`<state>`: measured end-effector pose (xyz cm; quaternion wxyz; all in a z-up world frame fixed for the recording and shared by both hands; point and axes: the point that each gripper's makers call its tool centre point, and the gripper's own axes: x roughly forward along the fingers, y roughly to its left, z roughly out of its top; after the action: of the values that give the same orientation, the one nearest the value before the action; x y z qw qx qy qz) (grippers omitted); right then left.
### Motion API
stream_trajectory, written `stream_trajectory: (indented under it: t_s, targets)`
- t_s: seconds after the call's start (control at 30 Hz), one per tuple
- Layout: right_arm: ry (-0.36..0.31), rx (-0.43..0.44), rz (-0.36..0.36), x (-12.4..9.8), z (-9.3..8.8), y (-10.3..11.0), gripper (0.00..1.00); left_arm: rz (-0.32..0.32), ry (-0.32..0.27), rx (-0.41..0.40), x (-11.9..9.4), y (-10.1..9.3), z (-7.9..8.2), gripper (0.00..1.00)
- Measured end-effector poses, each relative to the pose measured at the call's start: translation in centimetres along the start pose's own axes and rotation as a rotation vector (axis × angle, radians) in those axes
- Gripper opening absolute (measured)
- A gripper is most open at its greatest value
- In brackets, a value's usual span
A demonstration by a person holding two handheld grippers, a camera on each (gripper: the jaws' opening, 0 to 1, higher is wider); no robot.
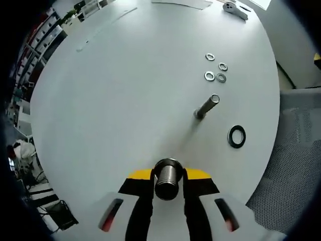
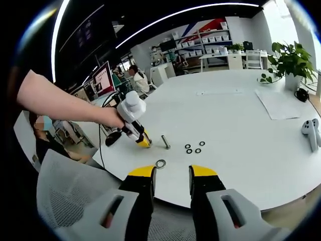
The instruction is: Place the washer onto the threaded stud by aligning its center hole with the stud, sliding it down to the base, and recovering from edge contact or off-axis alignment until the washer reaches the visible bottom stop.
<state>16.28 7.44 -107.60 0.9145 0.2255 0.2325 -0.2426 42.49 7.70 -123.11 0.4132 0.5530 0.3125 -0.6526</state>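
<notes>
L gripper (image 1: 168, 185) fingers closing on a dark metal cylinder (image 1: 167, 178), looks like a nut/sleeve, gripped between the yellow tips. Threaded stud (image 1: 206, 107) standing on the white surface (image 1: 125, 90), leaning in the fisheye. Large dark washer (image 1: 236, 136) lying flat near the stud, not on it. Four small washers (image 1: 215, 70) sitting in a cluster beyond the stud, apart from it. In right gripper view: R gripper (image 2: 172, 183) fingers standing parted w/ nothing between them, hovering at the surface edge; large washer showing just past the fingertips, stud beyond it. L gripper w/ person's hand (image 2: 111, 118) on it pointing at the stud, close beside it
</notes>
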Motion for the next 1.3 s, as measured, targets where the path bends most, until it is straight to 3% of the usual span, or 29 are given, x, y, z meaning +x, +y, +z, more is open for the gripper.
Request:
stream_trajectory:
  t_s: [0.17, 0.43, 0.53, 0.83, 0.97, 1.3]
  targets:
    - [0.004, -0.001, -0.001, 0.1, -0.1, 0.0, 0.29, 0.007, 0.005, 0.045, -0.2, -1.2, -0.1, 0.22]
    - [0.009, -0.005, 0.001, 0.0, -0.1, 0.1, 0.29, 0.014, -0.053, -0.011, -0.5, -0.7, -0.1, 0.28]
    - [0.008, -0.007, 0.007, 0.2, -0.2, 0.2, 0.29, 0.013, -0.062, -0.064, -0.5, -0.3, -0.8, 0.27]
    - [0.020, -0.019, 0.034, 0.3, -0.3, 0.7, 0.28, 0.017, -0.129, -0.163, -2.8, -2.6, -1.3, 0.27]
    - [0.023, -0.024, 0.043, 0.4, -0.4, 0.9, 0.28, 0.016, -0.161, -0.220, -2.4, -2.2, -1.7, 0.27]
    - [0.030, -0.035, 0.068, 0.5, -0.4, 1.4, 0.28, 0.032, -0.193, -0.229, -4.1, -5.4, -1.5, 0.27]
